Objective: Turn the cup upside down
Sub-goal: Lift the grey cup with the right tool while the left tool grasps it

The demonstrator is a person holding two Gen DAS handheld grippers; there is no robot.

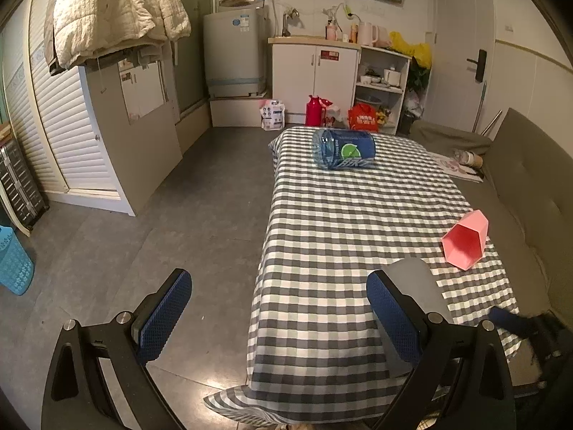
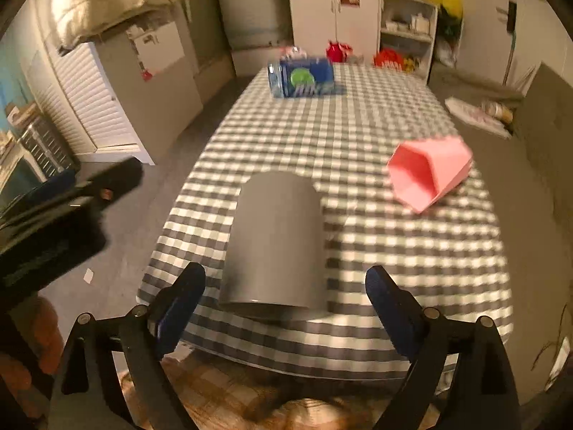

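A grey cup [image 2: 275,243] stands upside down, rim on the checked tablecloth [image 2: 412,251], near the table's front edge. My right gripper [image 2: 284,308] is open, its fingers apart on either side of the cup's rim, not touching it. The grey cup shows partly in the left wrist view [image 1: 415,283] behind the right finger. My left gripper [image 1: 279,311] is open and empty, at the table's left front corner over the floor. A pink hexagonal cup [image 2: 428,175] lies on its side to the right; it also shows in the left wrist view [image 1: 467,238].
A blue water jug [image 1: 343,148] lies on its side at the table's far end. A grey sofa [image 1: 519,179] runs along the table's right side. White cabinets [image 1: 315,71] and a washing machine [image 1: 234,53] stand at the back. A blue basket [image 1: 14,261] stands on the floor at left.
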